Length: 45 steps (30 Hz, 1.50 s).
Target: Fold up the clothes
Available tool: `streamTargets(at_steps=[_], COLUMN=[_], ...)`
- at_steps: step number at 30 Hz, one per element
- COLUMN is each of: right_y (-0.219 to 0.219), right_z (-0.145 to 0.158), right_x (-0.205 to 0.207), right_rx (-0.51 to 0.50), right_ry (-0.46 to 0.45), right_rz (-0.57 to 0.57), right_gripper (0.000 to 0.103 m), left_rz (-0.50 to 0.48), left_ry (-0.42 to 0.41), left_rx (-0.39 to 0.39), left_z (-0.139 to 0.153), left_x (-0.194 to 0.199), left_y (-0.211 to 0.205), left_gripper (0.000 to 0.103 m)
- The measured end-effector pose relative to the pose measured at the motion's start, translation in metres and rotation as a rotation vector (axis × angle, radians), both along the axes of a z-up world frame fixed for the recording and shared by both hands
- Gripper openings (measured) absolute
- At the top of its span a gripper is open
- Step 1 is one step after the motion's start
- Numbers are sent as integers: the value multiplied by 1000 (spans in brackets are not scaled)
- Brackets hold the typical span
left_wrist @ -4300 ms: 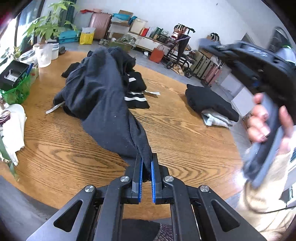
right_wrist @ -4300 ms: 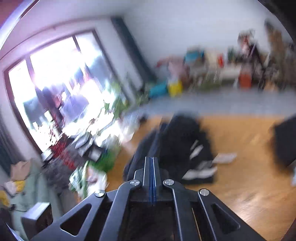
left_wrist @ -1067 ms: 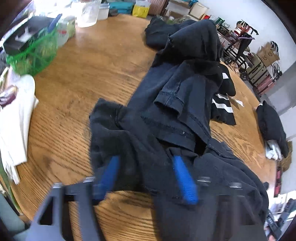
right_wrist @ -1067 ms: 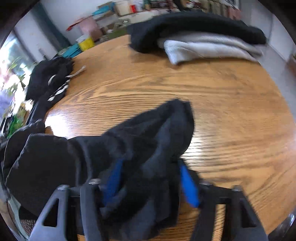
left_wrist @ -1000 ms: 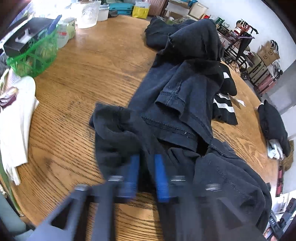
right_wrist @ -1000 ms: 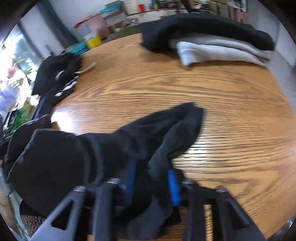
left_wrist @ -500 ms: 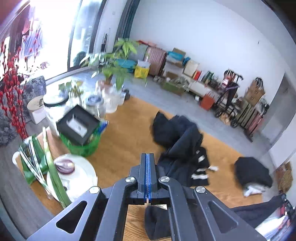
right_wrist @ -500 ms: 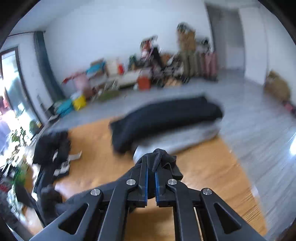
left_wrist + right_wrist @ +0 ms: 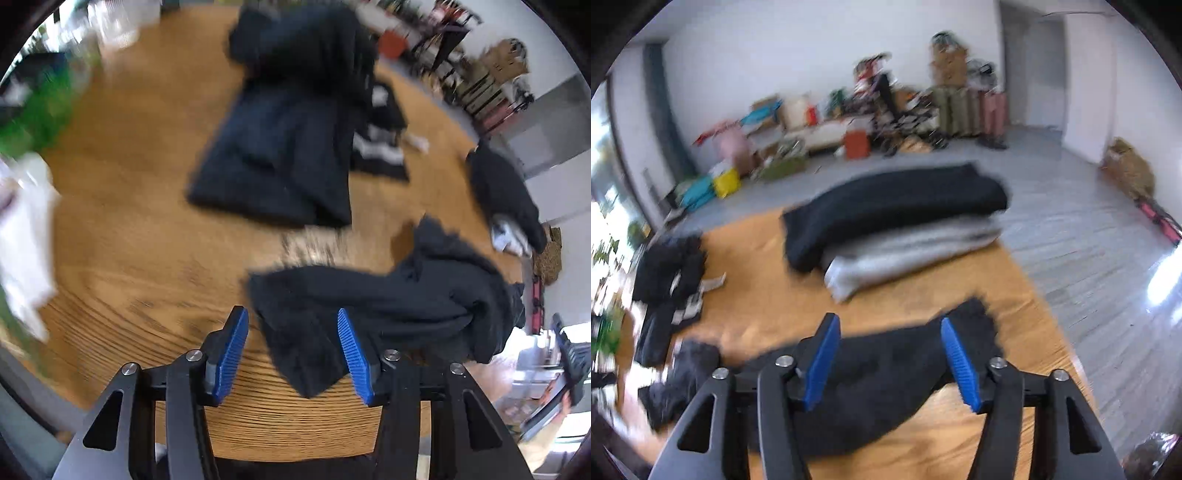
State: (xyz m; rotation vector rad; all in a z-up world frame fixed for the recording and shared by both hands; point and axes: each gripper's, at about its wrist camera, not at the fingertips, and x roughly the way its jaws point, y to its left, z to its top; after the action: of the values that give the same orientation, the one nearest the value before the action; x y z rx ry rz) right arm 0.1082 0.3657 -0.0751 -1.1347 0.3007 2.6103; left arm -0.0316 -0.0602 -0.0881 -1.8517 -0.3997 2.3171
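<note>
My left gripper (image 9: pixel 291 354) and right gripper (image 9: pixel 892 363), both spread apart, over black garment (image 9: pixel 388 295) crumpled at tabletop (image 9: pixel 147 240) near edge.

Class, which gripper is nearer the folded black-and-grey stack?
Right. The right gripper faces the folded stack just ahead; the left gripper sees it far off right.
</note>
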Motion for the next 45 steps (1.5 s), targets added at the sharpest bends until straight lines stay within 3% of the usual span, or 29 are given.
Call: streamTargets(at_steps=[4, 8, 10, 11, 12, 15, 16, 17, 21, 28, 33, 35, 38, 42, 45], right_y=[-38, -68, -83, -88, -95, -108, -108, -103, -69, -32, -8, 5, 28, 60, 76], right_z=[-39, -71, -82, -85, -90, -101, -101, -96, -51, 61, 118, 130, 129, 91, 56], right_x=[2, 1, -3, -5, -9, -21, -24, -24, -23, -20, -15, -12, -5, -1, 4], right_rx=[-38, -81, -100, -99, -97, -77, -71, -80, -98, 1, 36, 40, 24, -6, 46], right_ry=[-99, -144, -159, -163, -167, -206, -205, -177, -34, 228, 360, 396, 395, 275, 132], right_rz=[149, 268, 322, 333, 348, 367, 350, 325, 215, 106, 26, -22, -97, -208, -262], right_gripper=[69, 73, 74, 74, 72, 20, 14, 6, 6, 3, 3, 3, 3, 6, 25], left_rz=[-10, -28, -19, -16, -13, -16, -2, 17, 98, 232, 354, 366, 350, 342, 325], left_ry=[-114, -99, -69, -55, -42, 5, 32, 62, 156, 400, 546, 552, 500, 355, 233], left_rx=[13, -52, -79, -97, -115, -92, -96, -105, -52, -80, -113, -112, -134, -145, -100], left_z=[-32, -33, -31, -30, -30, -20, -12, -3, 41, 145, 202, 202, 179, 125, 81], left_x=[-2, -2, -1, -1, 0, 5, 6, 8, 8, 19, 33, 37, 38, 33, 29], left_y=[22, 35, 40, 42, 44, 42, 36, 29, -9, -70, -119, -128, -131, -132, -126], left_gripper=[52, 52, 39, 17, 10, 6, 6, 6, 6, 5, 5, 5, 6, 5, 10])
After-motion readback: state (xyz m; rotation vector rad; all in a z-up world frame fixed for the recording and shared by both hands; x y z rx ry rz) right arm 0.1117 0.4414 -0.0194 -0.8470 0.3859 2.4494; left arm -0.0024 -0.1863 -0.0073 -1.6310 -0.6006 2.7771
